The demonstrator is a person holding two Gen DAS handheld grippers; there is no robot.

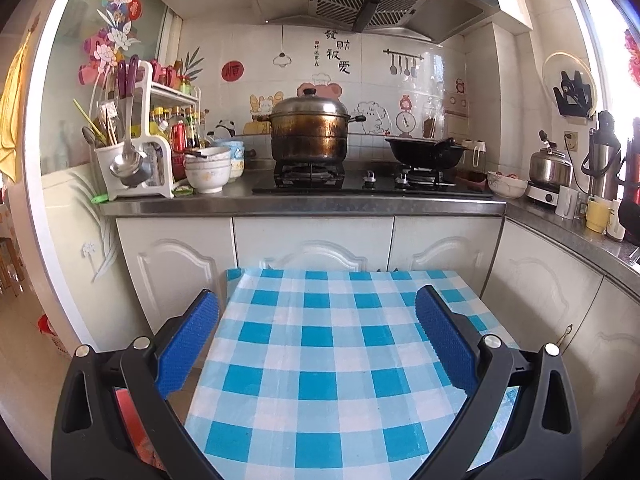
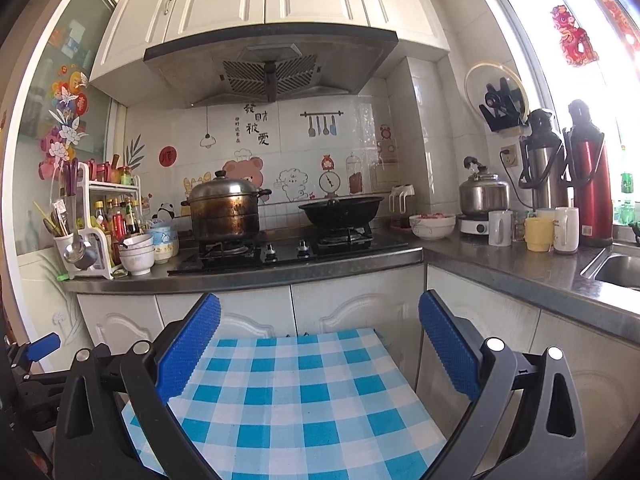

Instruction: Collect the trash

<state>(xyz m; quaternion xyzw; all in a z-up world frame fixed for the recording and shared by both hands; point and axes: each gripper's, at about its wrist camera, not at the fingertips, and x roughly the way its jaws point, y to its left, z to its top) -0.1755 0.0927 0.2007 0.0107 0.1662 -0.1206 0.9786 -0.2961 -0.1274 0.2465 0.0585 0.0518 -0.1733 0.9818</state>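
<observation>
Blue ribbed pads on black arms mark the left tool (image 1: 318,320), spread wide with nothing between them; the right tool (image 2: 320,328) stands the same way, wide apart and empty. Both hover level above a small table covered in a blue-and-white checked cloth (image 1: 320,360), pointed forward toward the white lower cabinet doors (image 1: 312,240); in the right wrist view the left tool's blue tip shows at the far left edge, a little lower and beside the right one. Nothing that reads plainly as trash lies on the checked cloth in either view, so where the trash is cannot be told from here, and no bin or bag shows. Judged from this, collecting has not visibly begun: nothing is held, nothing gathered. Beyond the table runs a grey steel countertop (image 1: 280,204) carrying a tarnished lidded steel stockpot (image 1: 310,130) on the black gas hob, a black wok (image 1: 424,152) on the other burner, stacked white bowls (image 1: 208,170) and a white utensil rack (image 1: 132,160) of bottles and ladles.
</observation>
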